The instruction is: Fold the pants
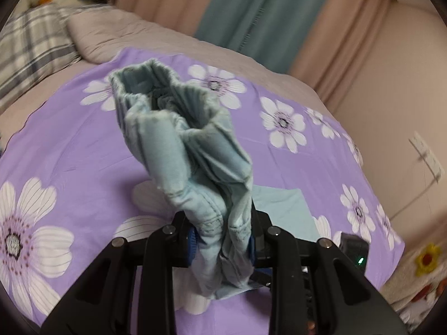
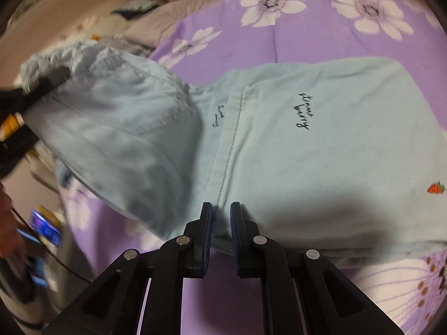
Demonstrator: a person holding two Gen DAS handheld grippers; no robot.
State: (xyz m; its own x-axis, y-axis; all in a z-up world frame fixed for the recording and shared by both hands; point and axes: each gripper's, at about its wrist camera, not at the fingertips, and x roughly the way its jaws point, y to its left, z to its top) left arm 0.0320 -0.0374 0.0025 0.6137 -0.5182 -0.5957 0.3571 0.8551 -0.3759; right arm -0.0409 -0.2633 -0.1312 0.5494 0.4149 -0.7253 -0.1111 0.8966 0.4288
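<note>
Pants (image 2: 307, 145) lie on your purple floral sheet (image 2: 251, 36). Your left gripper (image 1: 222, 244) clamps a bunched fold, lifted clear. Your right gripper (image 2: 221, 220) pinches the near edge at the seam.

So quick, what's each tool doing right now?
Left tool: closed on the bunched waistband of the light blue pants, lifted off the bed.
Right tool: closed on the pants' edge, low on the purple flowered sheet.
</note>
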